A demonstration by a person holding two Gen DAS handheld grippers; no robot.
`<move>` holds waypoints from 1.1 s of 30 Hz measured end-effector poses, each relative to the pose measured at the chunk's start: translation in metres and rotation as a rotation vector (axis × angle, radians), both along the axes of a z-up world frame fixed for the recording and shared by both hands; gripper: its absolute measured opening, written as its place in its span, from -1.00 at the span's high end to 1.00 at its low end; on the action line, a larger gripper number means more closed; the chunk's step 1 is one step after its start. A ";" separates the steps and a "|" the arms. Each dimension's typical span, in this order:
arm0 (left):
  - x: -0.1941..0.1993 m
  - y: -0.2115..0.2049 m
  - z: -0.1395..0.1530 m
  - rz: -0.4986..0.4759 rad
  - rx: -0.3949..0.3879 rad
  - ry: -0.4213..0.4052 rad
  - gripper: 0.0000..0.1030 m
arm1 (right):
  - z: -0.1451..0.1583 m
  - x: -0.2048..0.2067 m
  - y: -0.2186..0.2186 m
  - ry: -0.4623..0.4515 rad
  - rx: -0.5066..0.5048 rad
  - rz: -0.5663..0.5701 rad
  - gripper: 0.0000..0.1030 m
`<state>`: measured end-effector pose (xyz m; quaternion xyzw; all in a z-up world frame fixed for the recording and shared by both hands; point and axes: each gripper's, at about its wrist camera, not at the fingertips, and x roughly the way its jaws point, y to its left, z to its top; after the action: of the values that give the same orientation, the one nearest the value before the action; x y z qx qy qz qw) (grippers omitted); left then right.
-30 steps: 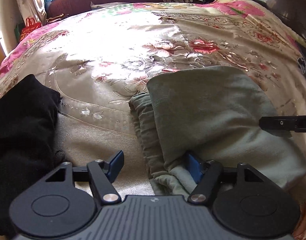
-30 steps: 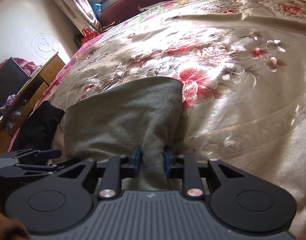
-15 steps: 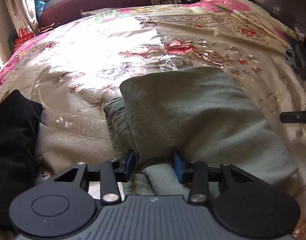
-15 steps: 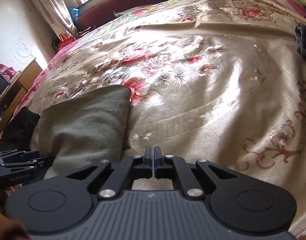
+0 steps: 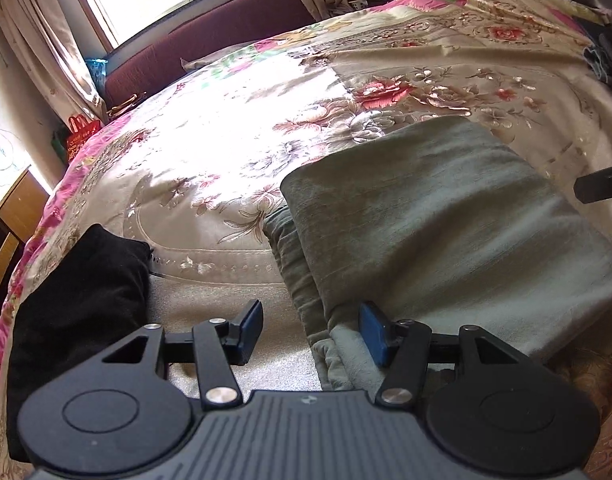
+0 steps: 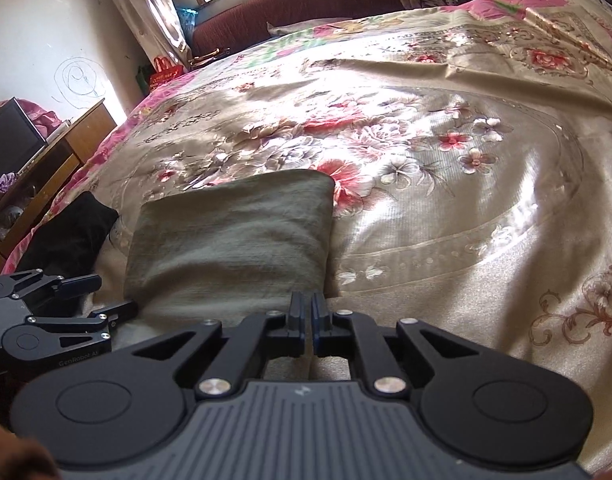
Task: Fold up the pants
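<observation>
The grey-green pants (image 5: 438, 224) lie folded in a thick rectangle on the floral bedspread (image 5: 234, 128). My left gripper (image 5: 312, 334) is open at the near left corner of the stack; its right finger rests against the cloth and its left finger is over bare bedspread. In the right wrist view the pants (image 6: 234, 240) lie ahead and to the left. My right gripper (image 6: 306, 322) is shut and empty at the near right corner of the pants. The left gripper shows there at the left edge (image 6: 102, 300).
A black garment (image 5: 78, 292) lies on the bed to the left of the pants, also in the right wrist view (image 6: 66, 236). A wooden cabinet (image 6: 54, 160) stands beside the bed at the left. A dark red headboard (image 6: 290, 12) and window are at the far end.
My left gripper closed around the pants' near edge, then opened again and drew back. My right gripper let go of the cloth, shut empty and pulled back to the right.
</observation>
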<state>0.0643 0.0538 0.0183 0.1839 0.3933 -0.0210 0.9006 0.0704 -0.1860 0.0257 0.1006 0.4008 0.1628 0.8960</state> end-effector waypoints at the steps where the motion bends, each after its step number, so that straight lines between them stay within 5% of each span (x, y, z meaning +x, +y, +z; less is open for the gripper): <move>1: -0.003 0.000 0.002 0.005 0.003 -0.008 -0.33 | 0.001 -0.002 0.002 -0.001 -0.002 0.005 0.85; 9: -0.037 -0.012 0.016 -0.010 0.034 -0.081 -0.47 | 0.006 -0.019 0.014 -0.007 -0.012 0.028 0.85; 13: -0.046 -0.020 0.016 -0.022 -0.029 -0.081 -0.80 | 0.006 -0.030 0.023 -0.006 -0.017 0.046 0.84; 20: -0.053 -0.019 0.015 0.056 -0.169 -0.083 -1.00 | 0.006 -0.052 0.023 -0.009 -0.011 0.043 0.83; 33: -0.072 -0.025 0.003 0.101 -0.199 -0.056 -1.00 | -0.011 -0.076 0.038 0.040 -0.035 0.093 0.66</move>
<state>-0.0079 0.0292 0.0214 0.0741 0.3730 -0.0094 0.9248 -0.0057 -0.1482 0.0147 0.0694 0.4256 0.1952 0.8809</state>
